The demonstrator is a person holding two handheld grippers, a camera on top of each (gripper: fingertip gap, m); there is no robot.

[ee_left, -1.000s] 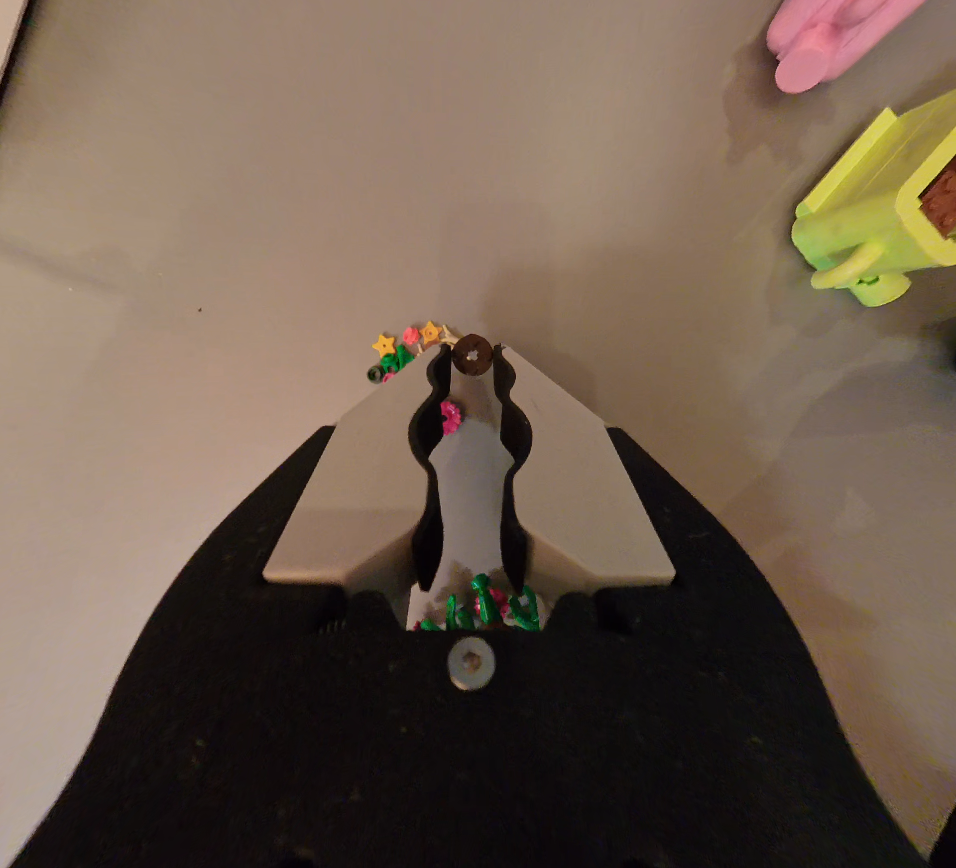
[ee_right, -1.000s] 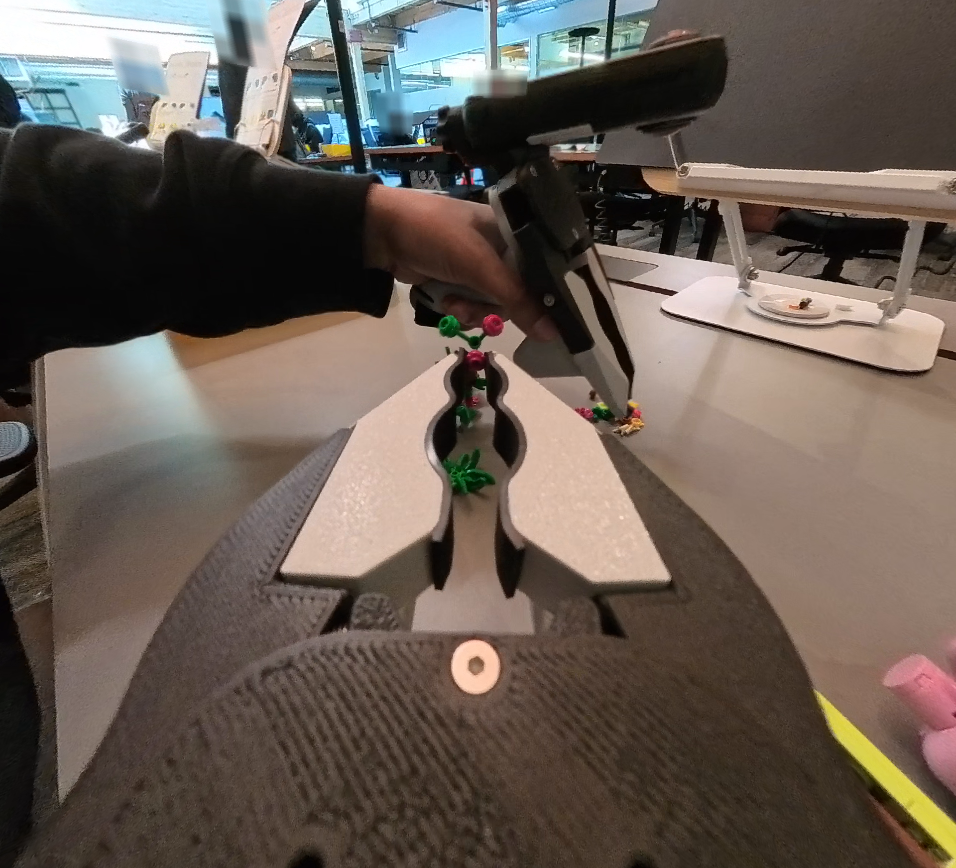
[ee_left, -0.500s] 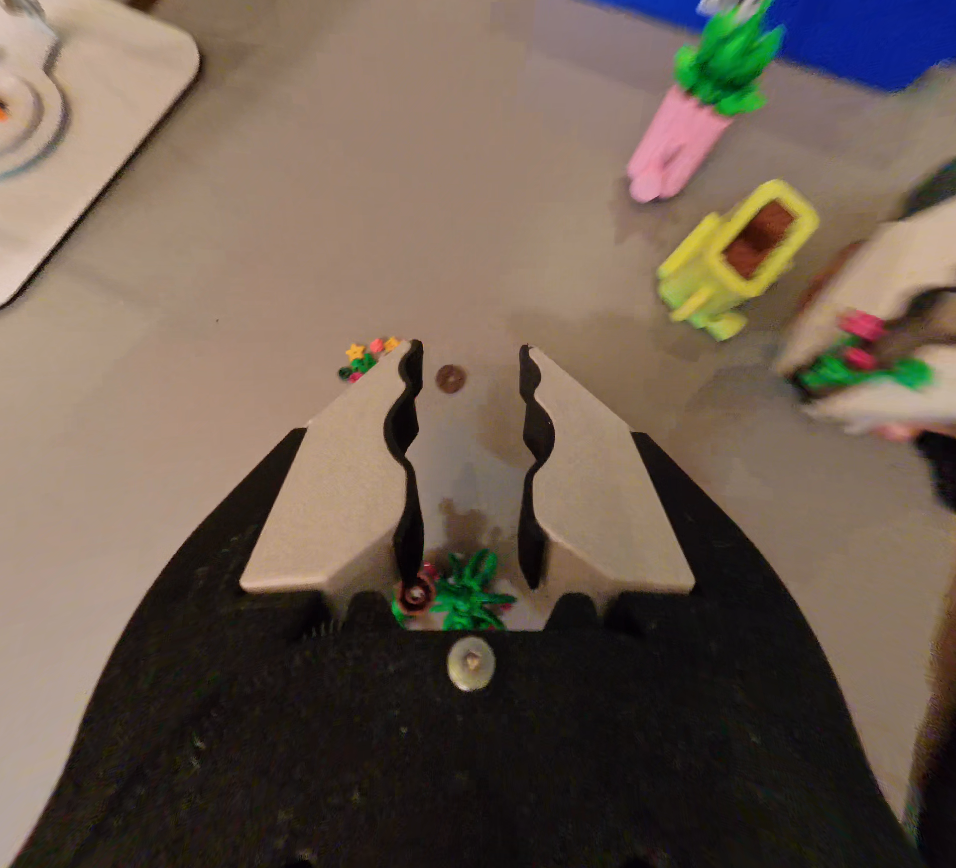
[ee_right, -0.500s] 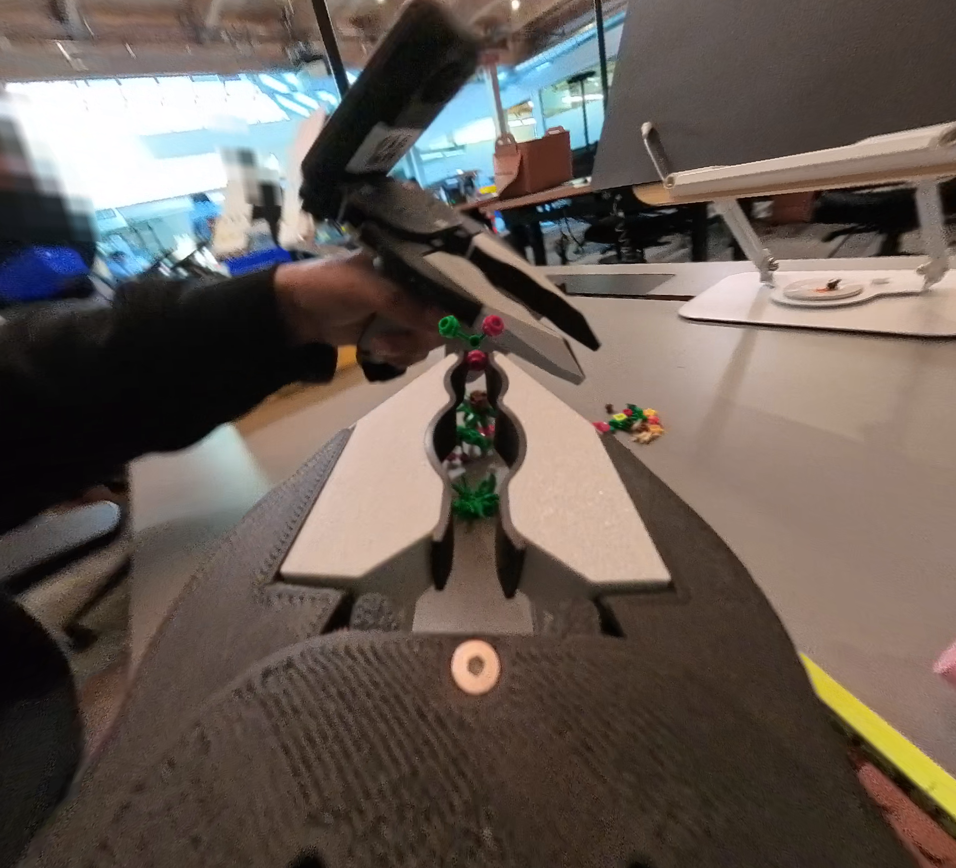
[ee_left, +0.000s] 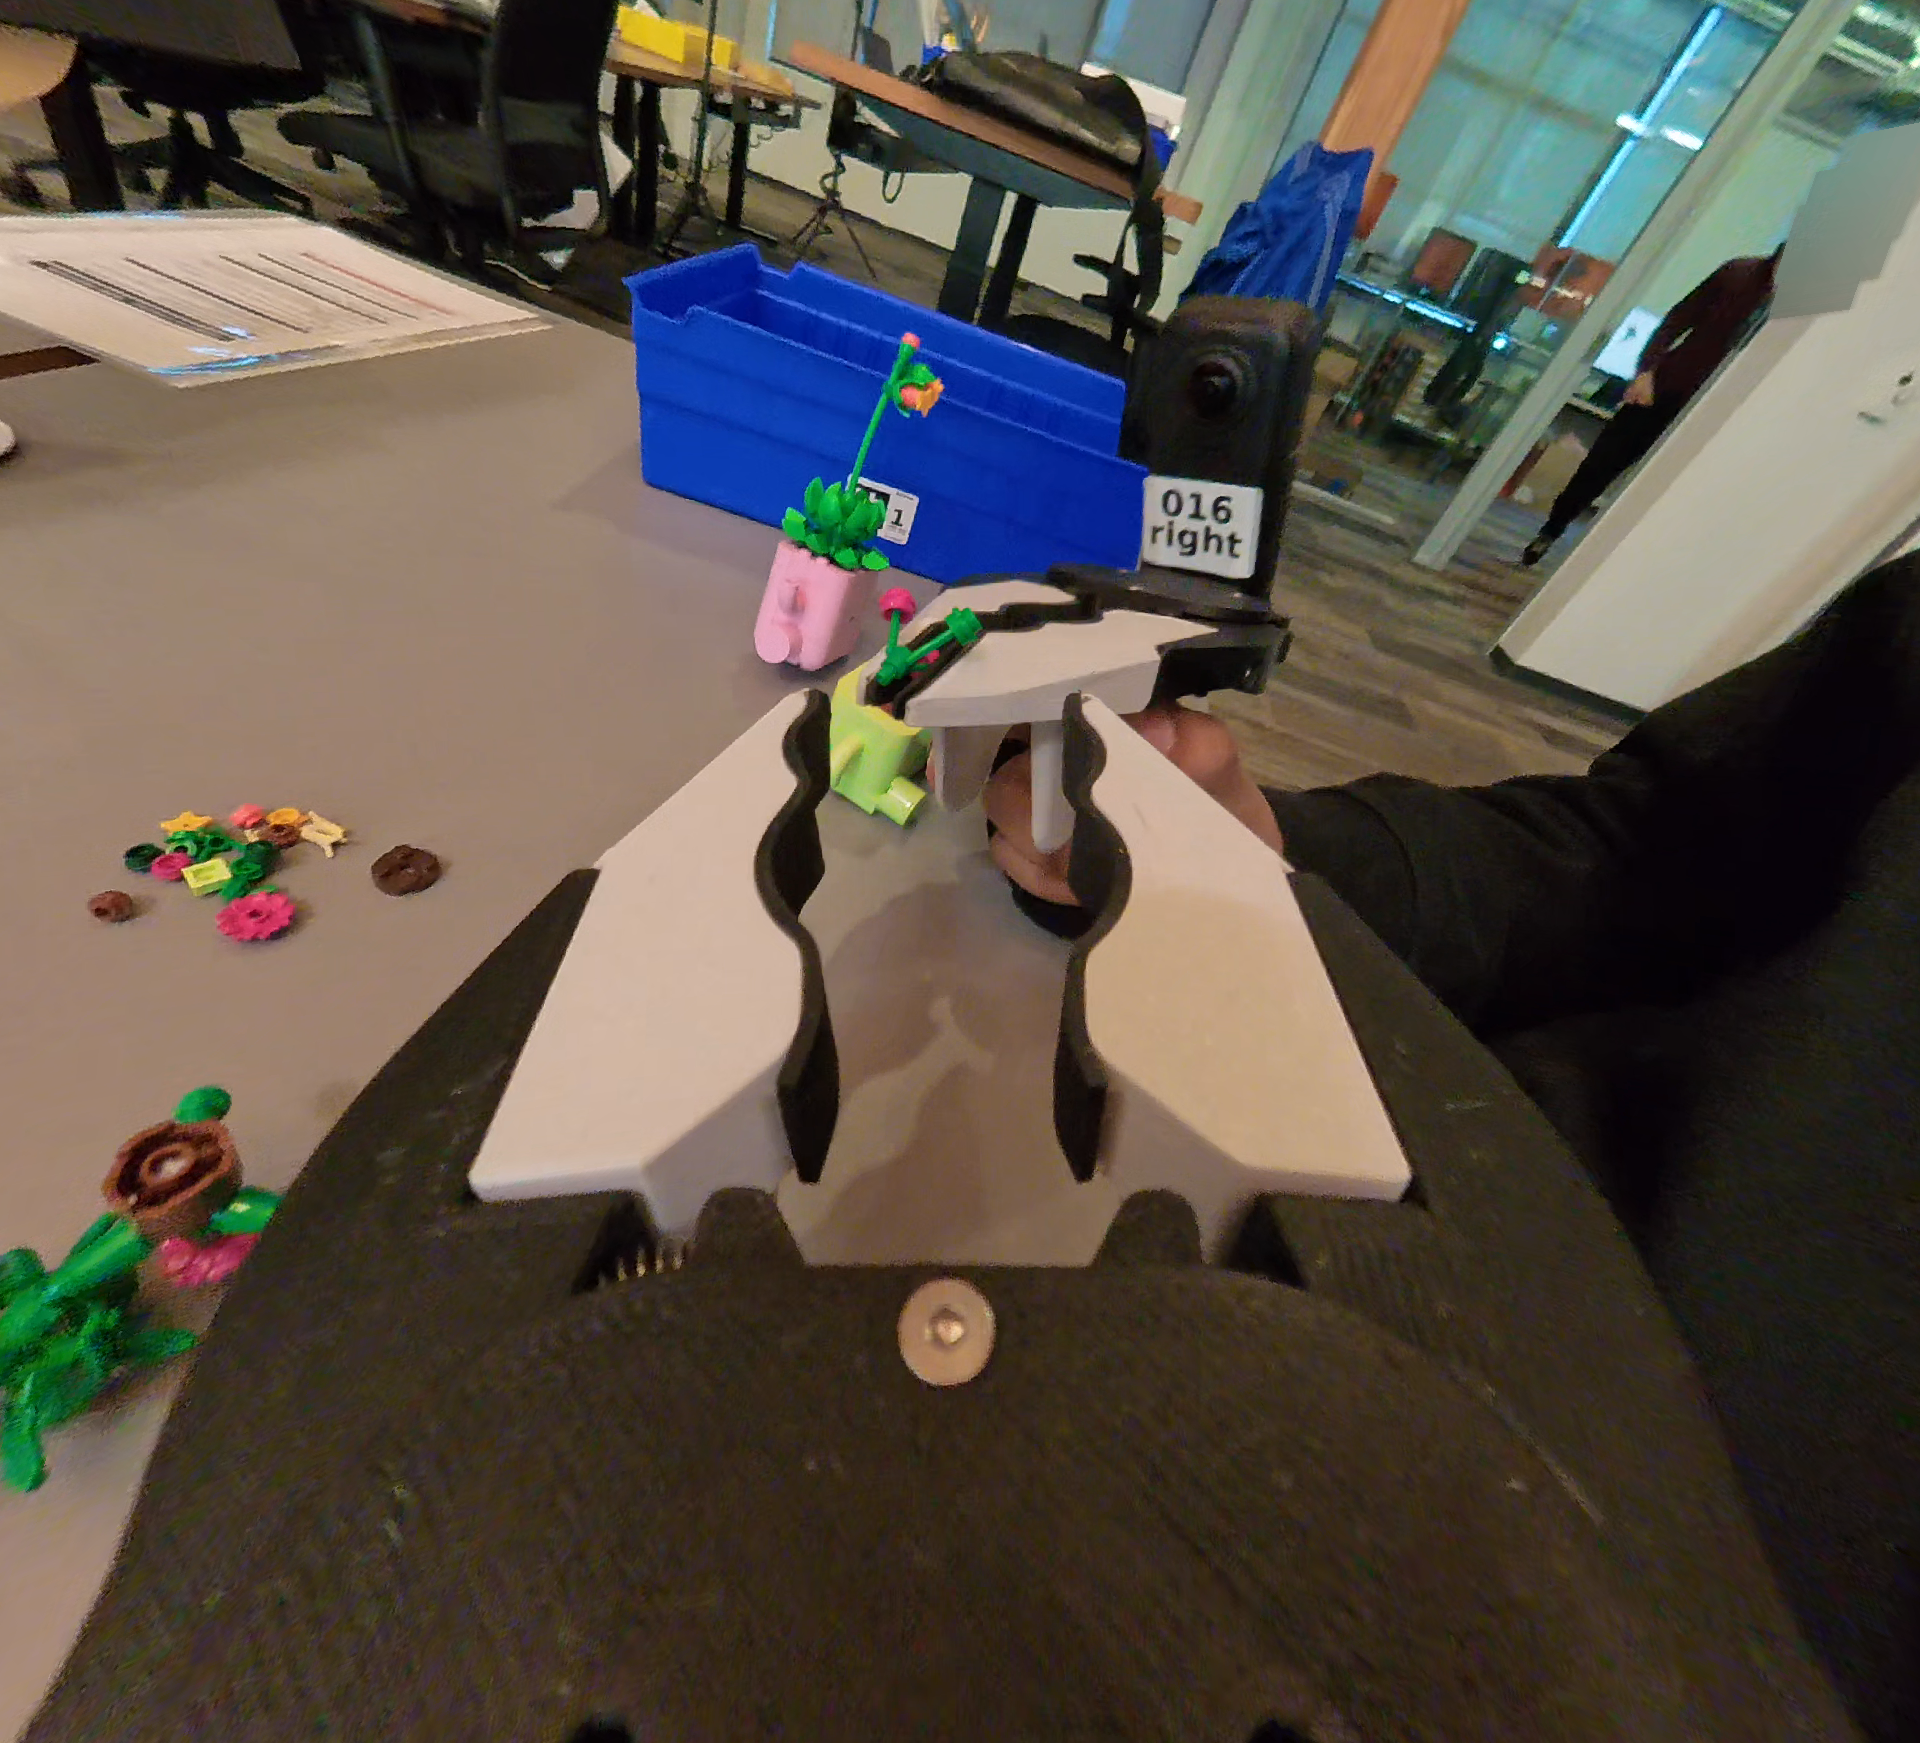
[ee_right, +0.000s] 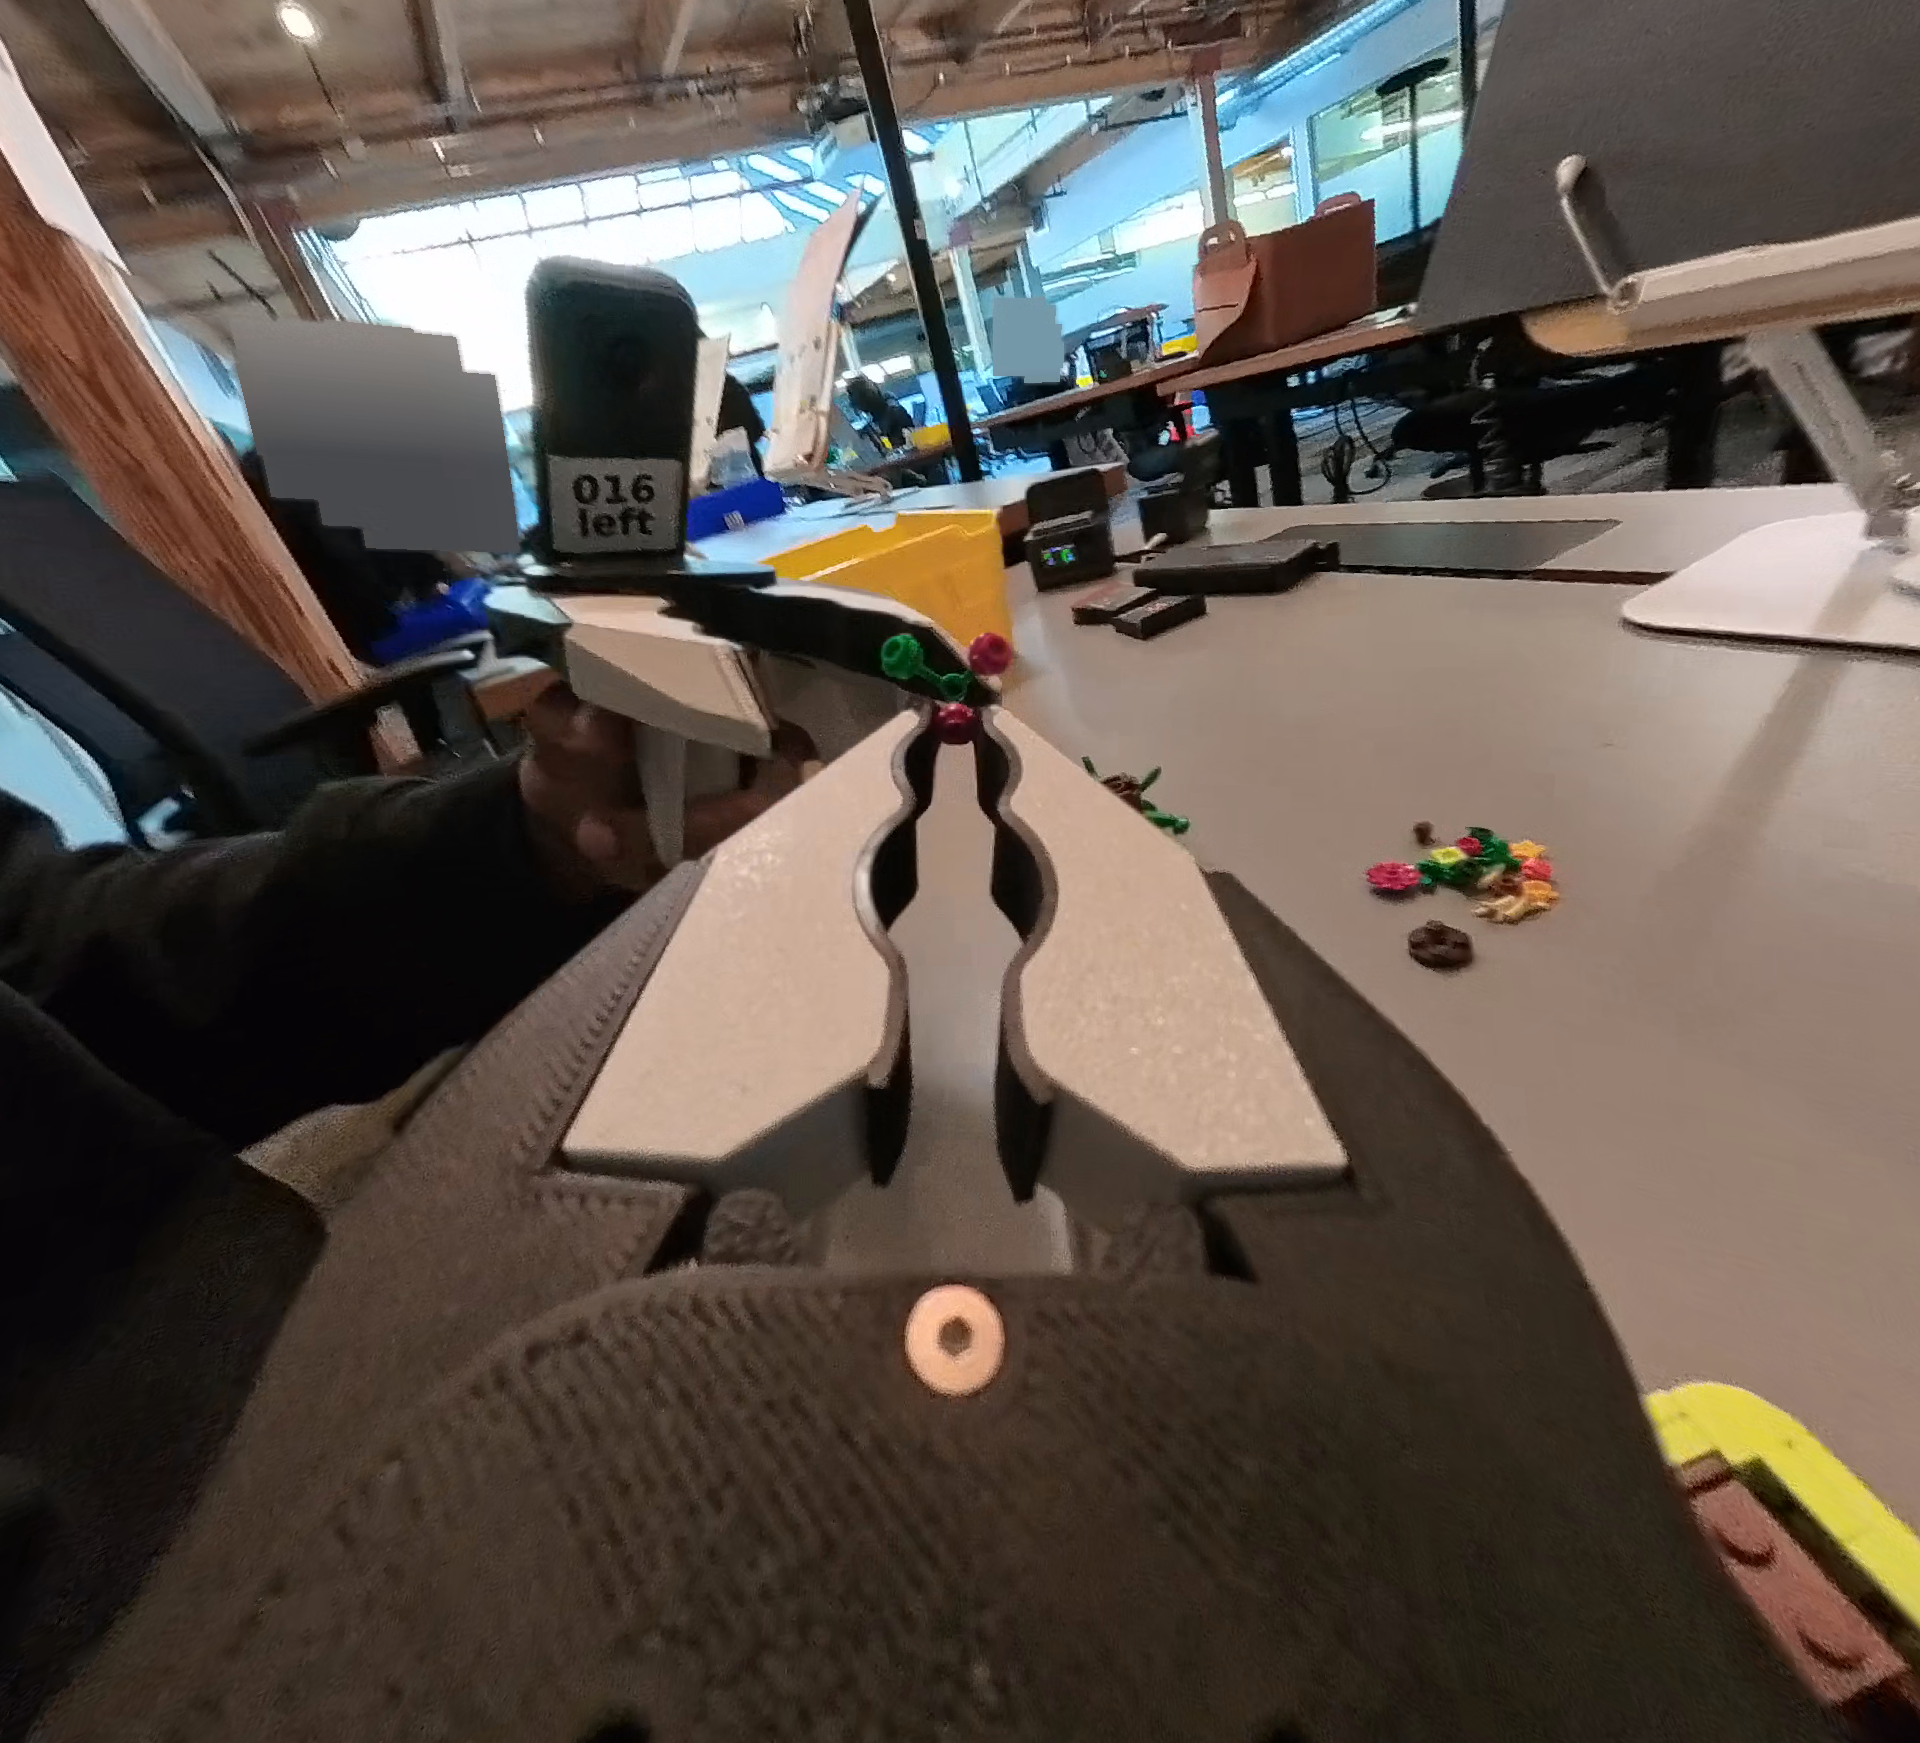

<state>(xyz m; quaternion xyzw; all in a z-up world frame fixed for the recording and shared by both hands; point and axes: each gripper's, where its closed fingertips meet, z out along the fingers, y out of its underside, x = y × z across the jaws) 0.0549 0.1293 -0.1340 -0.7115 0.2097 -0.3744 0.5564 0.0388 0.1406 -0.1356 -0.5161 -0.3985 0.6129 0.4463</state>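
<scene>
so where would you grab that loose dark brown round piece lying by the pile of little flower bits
Take the dark brown round piece by its rim, coming straight down from above with one finger on either side. It lies flat on the grey table, so only its edge offers a grip. It sits apart from the pile of small flower bits, on the open left gripper's side, which leaves room there.

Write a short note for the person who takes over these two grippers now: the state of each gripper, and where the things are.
Left gripper: open, empty, raised over the table.
Right gripper: shut on a sprig, green with pink buds, held just above the lime pot.
Pink pot: upright beyond the lime pot, a plant in it; blue bin behind.
Loose small pieces and a brown disc lie on the table to the left; a leafy green piece lies close beside the left gripper.
</scene>
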